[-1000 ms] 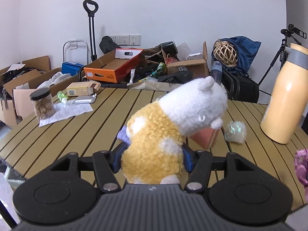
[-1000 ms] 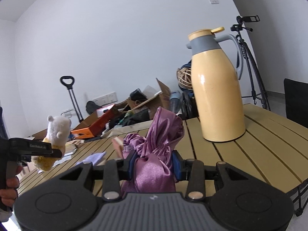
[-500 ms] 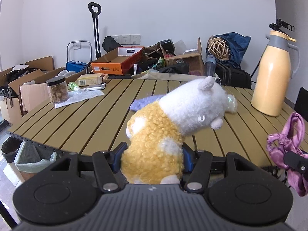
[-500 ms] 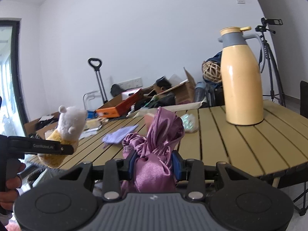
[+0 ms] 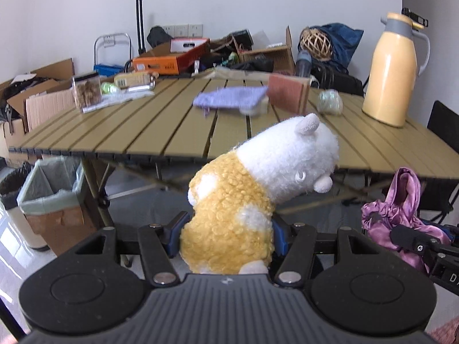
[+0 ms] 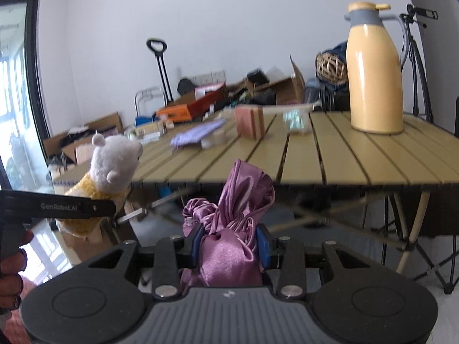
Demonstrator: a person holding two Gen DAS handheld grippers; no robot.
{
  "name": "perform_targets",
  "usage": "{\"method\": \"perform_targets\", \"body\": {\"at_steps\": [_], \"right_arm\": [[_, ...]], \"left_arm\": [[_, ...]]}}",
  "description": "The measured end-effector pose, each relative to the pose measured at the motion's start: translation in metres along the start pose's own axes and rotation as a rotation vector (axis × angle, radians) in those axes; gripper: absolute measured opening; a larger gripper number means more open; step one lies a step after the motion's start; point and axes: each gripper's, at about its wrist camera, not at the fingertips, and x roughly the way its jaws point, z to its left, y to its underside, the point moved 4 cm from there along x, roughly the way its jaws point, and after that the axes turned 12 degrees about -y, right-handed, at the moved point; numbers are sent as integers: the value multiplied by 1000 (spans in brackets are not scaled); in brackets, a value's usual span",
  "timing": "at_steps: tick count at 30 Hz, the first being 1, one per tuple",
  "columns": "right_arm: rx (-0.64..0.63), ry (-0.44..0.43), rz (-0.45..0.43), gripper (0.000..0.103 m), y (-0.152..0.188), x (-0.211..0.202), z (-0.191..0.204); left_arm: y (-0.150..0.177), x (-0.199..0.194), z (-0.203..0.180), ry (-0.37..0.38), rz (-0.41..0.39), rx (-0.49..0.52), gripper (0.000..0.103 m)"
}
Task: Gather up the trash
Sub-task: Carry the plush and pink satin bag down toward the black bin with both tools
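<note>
- Left wrist view: left gripper (image 5: 228, 233) is clamped about half-open on a plush toy (image 5: 258, 189), yellow curly body, white head; blue pads press into its yellow body from both sides.
- Toy is off the table, in the air in front of the slatted table's (image 5: 178, 132) near edge, head tilted up and to the right.
- Lined trash bin (image 5: 50, 200) stands on the floor at lower left, beside the table leg; well apart from the toy.
- Right gripper's finger (image 5: 413, 239) shows at the right edge with a bundle of purple satin cloth (image 5: 401, 200) in it, level with the toy, also clear of the table.
- On the table: purple knit cloth (image 5: 229, 100), reddish-brown box (image 5: 288, 94), crumpled shiny wrapper (image 5: 330, 104), yellow thermos jug (image 5: 391, 68), jar of snacks (image 5: 86, 93). All blurred.
- Right wrist view: right gripper (image 6: 229, 246) is nearly closed, blue pads squeezing the purple satin cloth (image 6: 232, 229); bundle bulges up between the fingers, its top near the table edge (image 6: 315, 182) in the picture.
- Left gripper's finger (image 6: 71, 207) crosses at left with the plush toy (image 6: 110, 169) held in it; a person's fingers (image 6: 11, 269) wrap its handle at the left border.
- Thermos jug (image 6: 374, 71) upright at the table's right rear; box (image 6: 249, 121), wrapper (image 6: 295, 120), knit cloth (image 6: 195, 136) mid-table.
</note>
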Motion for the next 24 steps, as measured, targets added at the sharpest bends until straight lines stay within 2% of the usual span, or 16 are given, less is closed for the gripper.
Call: {"method": "perform_targets", "body": {"at_steps": [11, 24], "right_arm": [[-4, 54, 189, 37, 57, 16, 4], [3, 127, 371, 37, 103, 43, -5]], "left_arm": [[56, 33, 10, -19, 118, 15, 59], [97, 72, 22, -16, 243, 12, 54]]}}
